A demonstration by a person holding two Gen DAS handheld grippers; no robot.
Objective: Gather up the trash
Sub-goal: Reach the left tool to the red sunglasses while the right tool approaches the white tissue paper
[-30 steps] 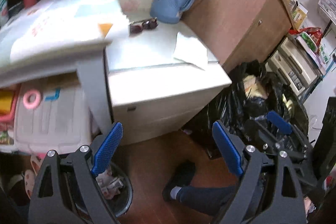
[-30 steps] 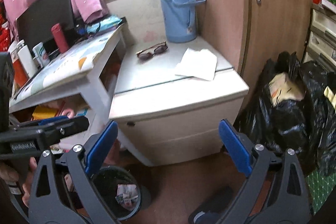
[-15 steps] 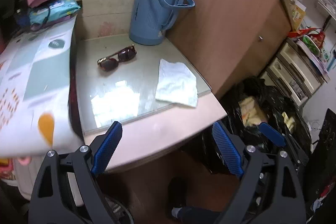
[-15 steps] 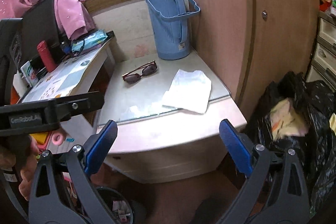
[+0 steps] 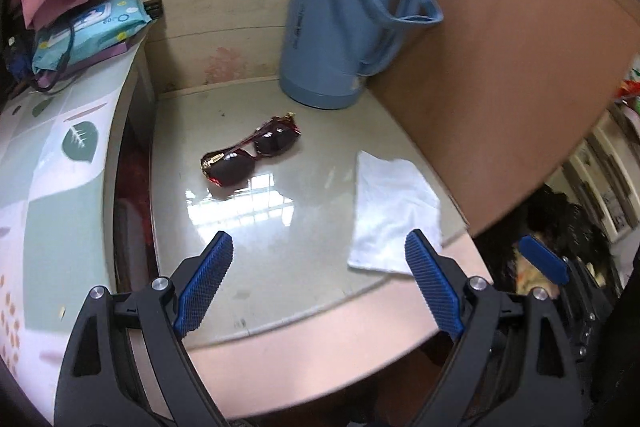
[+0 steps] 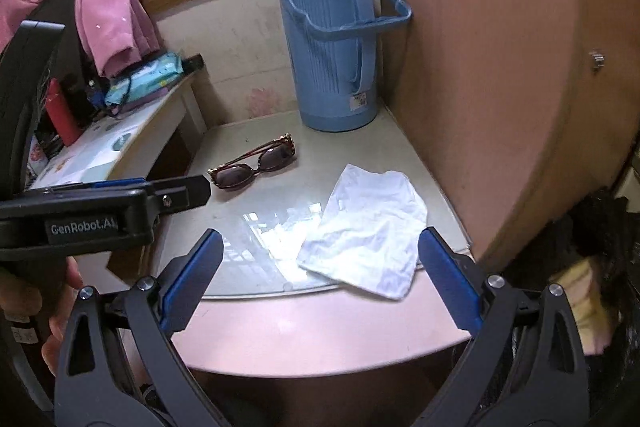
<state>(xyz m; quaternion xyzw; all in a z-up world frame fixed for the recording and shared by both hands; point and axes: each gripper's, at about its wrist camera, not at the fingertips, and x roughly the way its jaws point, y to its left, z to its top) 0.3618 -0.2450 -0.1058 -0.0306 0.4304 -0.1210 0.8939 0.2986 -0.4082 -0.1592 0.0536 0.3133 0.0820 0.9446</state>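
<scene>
Left tool (image 5: 318, 283): jaws spread wide, nothing between the blue pads, touching nothing; it hangs over the near edge of the bench (image 5: 304, 343).
Right tool (image 6: 320, 281): jaws likewise wide apart and empty, above the bench's front edge, clear of the surface.
White tissue (image 6: 366, 229): the trash; lies flat and crumpled on the glass top near the bench's front right corner, one corner over the glass edge. In the right wrist view it sits just ahead of the right tool, nearer its right finger.
Sunglasses (image 5: 252, 155): folded, on the glass left of the tissue, apart from it.
Blue thermos flask (image 5: 348, 7): upright at the back of the bench, against the wooden cabinet (image 5: 520, 67).
Black trash bag (image 6: 596, 251): on the floor to the right of the bench, partly hidden.
Left hand (image 6: 40, 311): seen at the left edge of the right wrist view, gripping the left tool's handle.
</scene>
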